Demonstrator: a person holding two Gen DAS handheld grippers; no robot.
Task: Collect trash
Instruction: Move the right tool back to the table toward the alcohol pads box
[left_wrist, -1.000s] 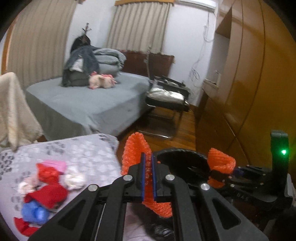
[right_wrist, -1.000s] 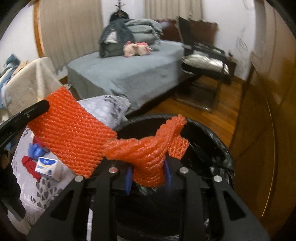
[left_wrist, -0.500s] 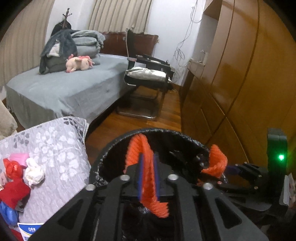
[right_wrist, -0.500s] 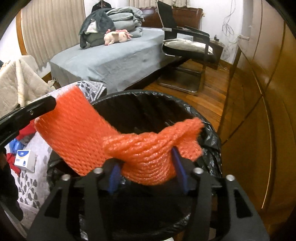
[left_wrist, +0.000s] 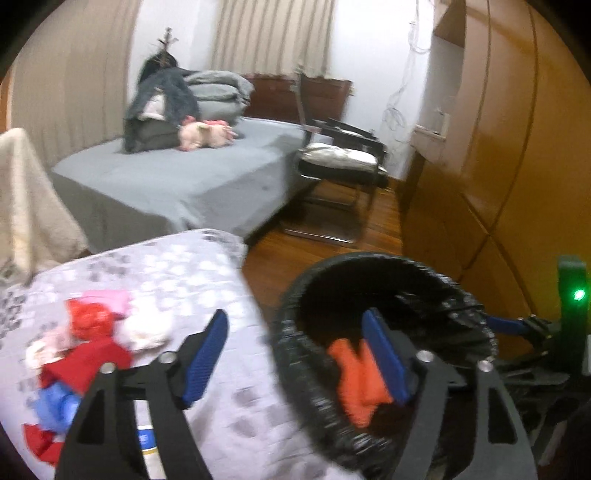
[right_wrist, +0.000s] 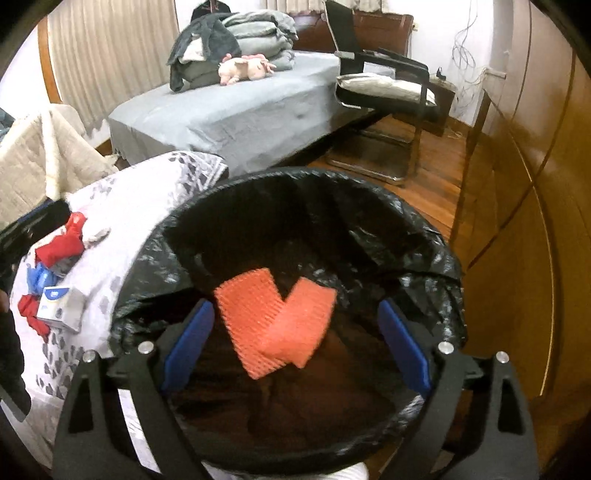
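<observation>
An orange foam net (right_wrist: 273, 317) lies loose inside the black-lined trash bin (right_wrist: 369, 192), free of both grippers. My right gripper (right_wrist: 295, 343) hovers over the bin mouth, its jaws opening wide, with the net below and between the blue pads (right_wrist: 188, 343) but untouched. My left gripper (left_wrist: 295, 356) straddles the bin rim (left_wrist: 369, 258) and the table edge, jaws opening, nothing pressed; the net (left_wrist: 354, 376) shows beside its right pad (left_wrist: 384, 358). Red, blue and white crumpled scraps (left_wrist: 88, 354) and a small white-and-blue box (right_wrist: 55, 302) lie on the patterned tablecloth (left_wrist: 166, 273).
A grey bed (right_wrist: 240, 107) with folded bedding and a pink plush toy stands behind. A black chair (right_wrist: 380, 85) sits on the wooden floor beyond the bin. A wooden wardrobe (right_wrist: 535, 184) runs along the right. A beige blanket (right_wrist: 44, 155) hangs at left.
Both grippers have gone from shut on the orange net to wide open. The net has dropped from between them into the bin. The left gripper has swung left toward the table.
</observation>
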